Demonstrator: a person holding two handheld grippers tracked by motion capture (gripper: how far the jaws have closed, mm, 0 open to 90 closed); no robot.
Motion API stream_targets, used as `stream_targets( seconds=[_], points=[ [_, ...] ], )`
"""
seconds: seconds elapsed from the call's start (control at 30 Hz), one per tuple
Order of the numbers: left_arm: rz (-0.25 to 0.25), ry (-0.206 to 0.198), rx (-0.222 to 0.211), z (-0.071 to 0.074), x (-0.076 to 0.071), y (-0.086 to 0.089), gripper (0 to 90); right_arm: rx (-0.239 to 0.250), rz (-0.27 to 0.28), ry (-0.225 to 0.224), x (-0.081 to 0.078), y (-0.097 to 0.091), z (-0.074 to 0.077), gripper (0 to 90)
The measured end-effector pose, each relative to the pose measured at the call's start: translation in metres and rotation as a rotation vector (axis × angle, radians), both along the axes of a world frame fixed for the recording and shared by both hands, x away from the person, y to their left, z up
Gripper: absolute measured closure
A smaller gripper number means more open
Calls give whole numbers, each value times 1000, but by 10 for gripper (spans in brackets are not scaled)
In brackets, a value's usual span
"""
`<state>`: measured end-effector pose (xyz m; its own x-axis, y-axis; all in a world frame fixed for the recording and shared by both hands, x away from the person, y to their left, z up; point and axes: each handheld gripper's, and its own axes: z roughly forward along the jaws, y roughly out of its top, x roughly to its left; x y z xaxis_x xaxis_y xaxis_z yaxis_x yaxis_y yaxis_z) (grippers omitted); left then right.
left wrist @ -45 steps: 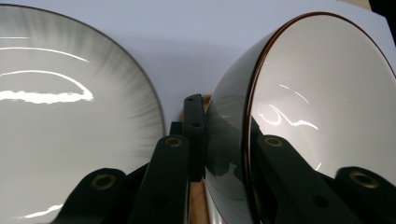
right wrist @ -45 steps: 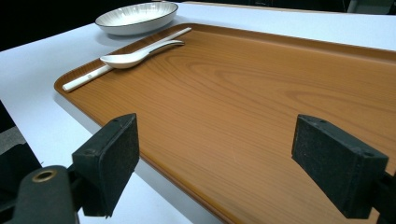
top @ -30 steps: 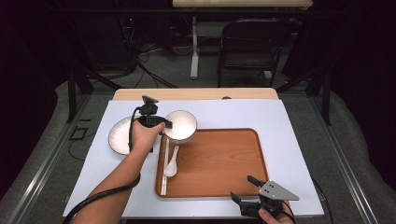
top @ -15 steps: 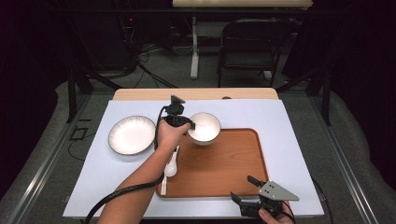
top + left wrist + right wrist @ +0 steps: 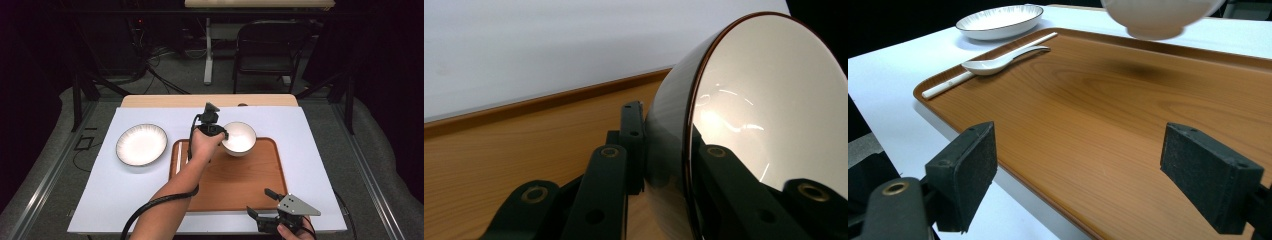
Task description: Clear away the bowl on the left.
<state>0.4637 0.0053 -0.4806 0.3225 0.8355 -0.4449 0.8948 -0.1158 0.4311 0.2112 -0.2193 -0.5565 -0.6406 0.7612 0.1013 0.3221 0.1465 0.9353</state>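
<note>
White bowl [image 5: 239,138] w/ thin brown rim, empty, glossy inside, held clear above far part of wooden tray [image 5: 235,185], casting shadow on it

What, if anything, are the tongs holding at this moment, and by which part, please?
The left tongs hold the white bowl by its rim, one jaw inside and one outside, above the wooden tray. The right tongs are open and hold nothing.

White bowl [image 5: 764,115] with dark rim, tilted on edge, its wall clamped between the left gripper's [image 5: 664,165] black jaws. Wooden tray [image 5: 499,155] below; pale tabletop [image 5: 549,45] beyond its raised edge.
</note>
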Motion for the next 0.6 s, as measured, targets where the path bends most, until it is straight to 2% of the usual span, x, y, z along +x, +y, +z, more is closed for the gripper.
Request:
stream_targets(
  seconds=[0.27,0.6],
  points=[
    [3,8,3,-9,1,-25,810,4,7,3,-1,1,0,144],
    [0,21,3,-24,5,-42,811,5,13,7,-1,1,0,144]
  ],
)
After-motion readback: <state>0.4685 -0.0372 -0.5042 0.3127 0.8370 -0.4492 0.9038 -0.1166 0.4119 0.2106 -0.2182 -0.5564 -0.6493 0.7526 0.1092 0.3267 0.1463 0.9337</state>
